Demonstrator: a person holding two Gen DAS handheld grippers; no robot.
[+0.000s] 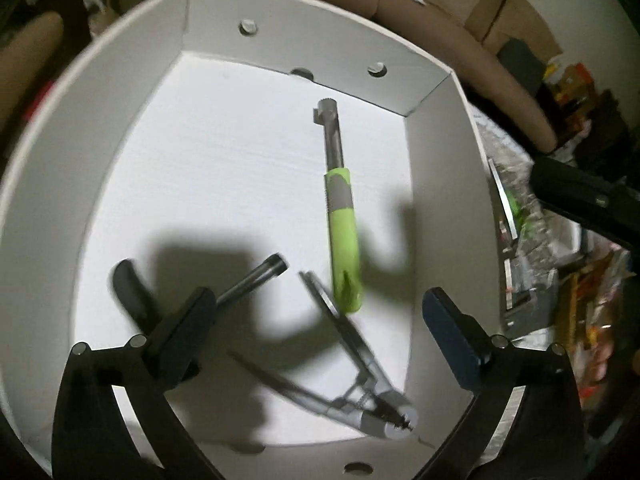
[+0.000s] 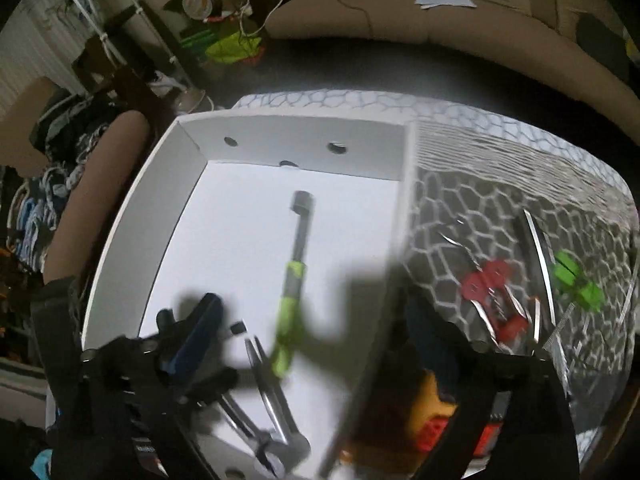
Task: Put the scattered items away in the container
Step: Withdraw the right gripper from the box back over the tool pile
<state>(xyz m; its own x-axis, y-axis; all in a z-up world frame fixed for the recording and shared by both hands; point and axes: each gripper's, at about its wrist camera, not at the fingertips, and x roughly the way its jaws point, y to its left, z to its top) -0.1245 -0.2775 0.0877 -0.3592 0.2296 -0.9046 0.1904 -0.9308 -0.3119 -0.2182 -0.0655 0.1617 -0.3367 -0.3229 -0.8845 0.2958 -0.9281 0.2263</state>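
A white cardboard box (image 1: 236, 36) fills the left wrist view and holds a green-handled corer (image 1: 340, 208), a metal press tool (image 1: 360, 364) and a dark-handled tool (image 1: 244, 280). My left gripper (image 1: 326, 336) is open and empty, hovering over the box's near end. In the right wrist view the box (image 2: 296, 140) lies left of centre with the corer (image 2: 292, 300) inside. My right gripper (image 2: 320, 336) is open and empty, straddling the box's right wall. A red tool (image 2: 494, 292) and a green tool (image 2: 576, 284) lie on the patterned cloth (image 2: 480, 152) to the right.
A beige sofa (image 2: 400, 12) runs behind the table. Clutter and cables stand at the back left (image 2: 216, 20). Metal utensils (image 2: 540, 248) lie beside the red and green tools. The other gripper's dark body (image 1: 580, 196) shows past the box's right wall.
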